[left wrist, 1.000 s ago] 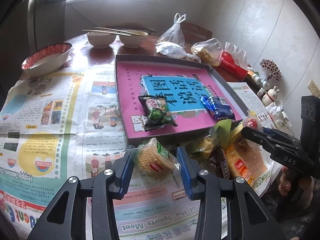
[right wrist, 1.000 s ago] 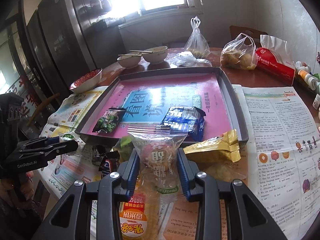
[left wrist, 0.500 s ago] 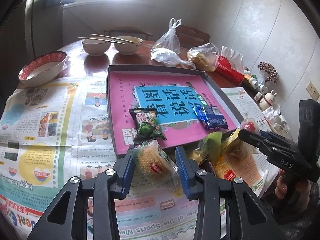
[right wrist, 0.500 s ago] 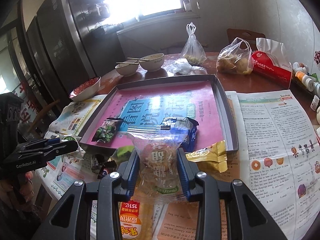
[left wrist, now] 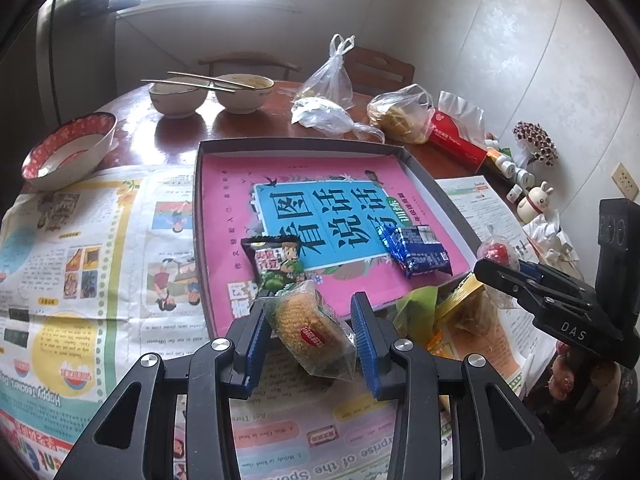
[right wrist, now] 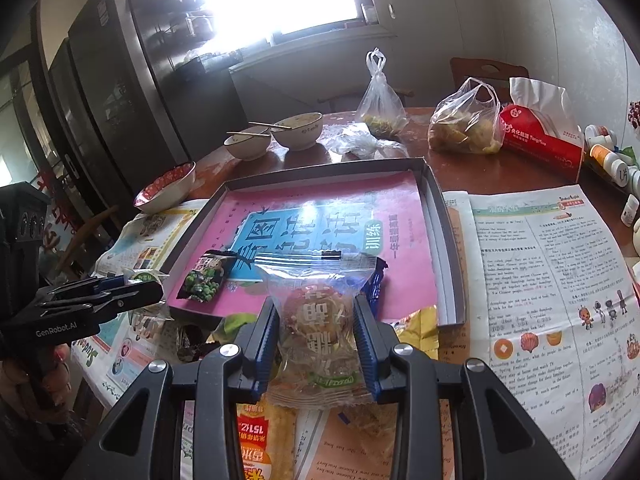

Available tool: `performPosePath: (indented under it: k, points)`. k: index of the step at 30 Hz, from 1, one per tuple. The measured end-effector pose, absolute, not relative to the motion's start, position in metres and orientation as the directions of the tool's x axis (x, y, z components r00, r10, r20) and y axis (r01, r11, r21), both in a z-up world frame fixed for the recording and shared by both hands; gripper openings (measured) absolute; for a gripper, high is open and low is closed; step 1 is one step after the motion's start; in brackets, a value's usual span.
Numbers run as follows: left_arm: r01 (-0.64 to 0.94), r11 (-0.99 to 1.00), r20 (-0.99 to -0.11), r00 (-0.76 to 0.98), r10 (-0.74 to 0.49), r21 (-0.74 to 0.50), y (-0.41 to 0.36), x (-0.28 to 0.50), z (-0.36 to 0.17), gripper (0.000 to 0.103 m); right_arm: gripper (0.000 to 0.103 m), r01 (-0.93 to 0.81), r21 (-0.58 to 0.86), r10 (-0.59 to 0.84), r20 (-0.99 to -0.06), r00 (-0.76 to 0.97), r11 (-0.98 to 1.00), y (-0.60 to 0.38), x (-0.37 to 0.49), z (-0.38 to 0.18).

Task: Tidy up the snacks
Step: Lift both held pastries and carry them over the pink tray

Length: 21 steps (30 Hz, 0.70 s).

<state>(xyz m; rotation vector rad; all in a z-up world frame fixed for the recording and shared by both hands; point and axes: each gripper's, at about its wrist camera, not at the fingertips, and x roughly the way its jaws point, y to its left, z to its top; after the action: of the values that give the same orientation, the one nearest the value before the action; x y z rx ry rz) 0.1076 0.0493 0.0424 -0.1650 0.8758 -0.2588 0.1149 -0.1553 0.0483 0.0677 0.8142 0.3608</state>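
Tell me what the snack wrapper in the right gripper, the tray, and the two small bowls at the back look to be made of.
Snack wrapper: thin clear plastic film, glossy; the contents show through and its edge is crimped.
Tray: looks like dark cardboard or thin board with low folded walls; a pink printed sheet lines it. Uncertain.
Two small bowls: probably glazed ceramic, pale and shiny with a darker rim.

Place: home dining room.
Signs: used bowls [left wrist: 240, 94] with chopsticks [left wrist: 188, 82], fridge [right wrist: 116, 92], wooden table [left wrist: 168, 136].
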Motion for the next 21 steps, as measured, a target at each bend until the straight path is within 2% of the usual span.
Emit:
performPosePath:
  k: [21]
  points:
    - [0.191,0.944,-0.751,0.572,-0.330,-0.270,0.033,0.145,0.037,0.041,0.037,-0.262,0.199,0.323,-0.710,0.626,0.944,-0.160,0.141,0.052]
